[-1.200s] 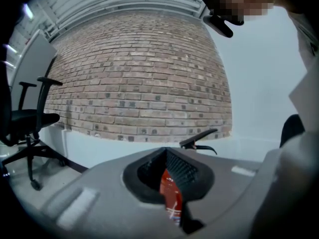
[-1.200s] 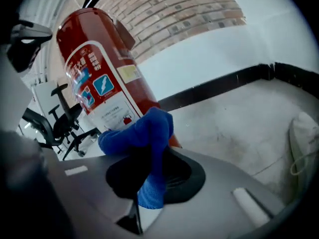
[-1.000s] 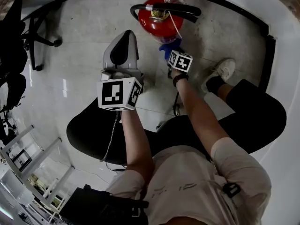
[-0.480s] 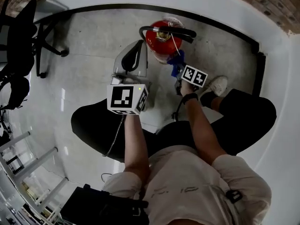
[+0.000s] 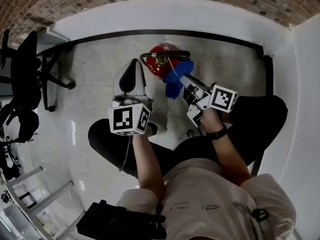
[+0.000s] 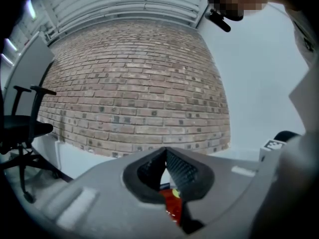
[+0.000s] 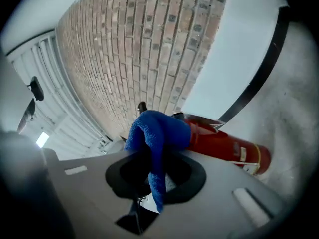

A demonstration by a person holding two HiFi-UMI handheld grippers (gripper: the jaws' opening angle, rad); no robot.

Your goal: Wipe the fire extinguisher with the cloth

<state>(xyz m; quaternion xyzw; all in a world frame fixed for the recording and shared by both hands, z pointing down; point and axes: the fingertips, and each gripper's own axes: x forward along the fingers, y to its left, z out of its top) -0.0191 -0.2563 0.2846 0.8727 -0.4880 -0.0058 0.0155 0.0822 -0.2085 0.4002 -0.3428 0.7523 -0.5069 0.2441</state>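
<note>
Fire extinguisher wipe looks like it's only just getting going, that's my guess anyway.

Head view: it's standing on the floor close to the white wall, with a red body and a black hose looped over the top. The right gripper is at its side with the blue cloth bunched at the tip, right up against the upper part of the cylinder. The left gripper hovers just beside it on the other side, not touching anything as far as I can see.

Left gripper view: jaws pinched together at the tips with nothing between them. There's just a sliver of red extinguisher showing through the gap lower down, and a brick wall beyond.

Right gripper view: jaws clamped on the cloth, which flops over in a thick fold and seems to sit on the top end of the extinguisher. The body looks glossy and smooth, with a label near the bottom that's too small to read.

Next move, I reckon: press the cloth on and drag it down and round the cylinder. It's round and free-standing, so shoving too hard from one side could tip it. The idle left gripper could steady it.
</note>
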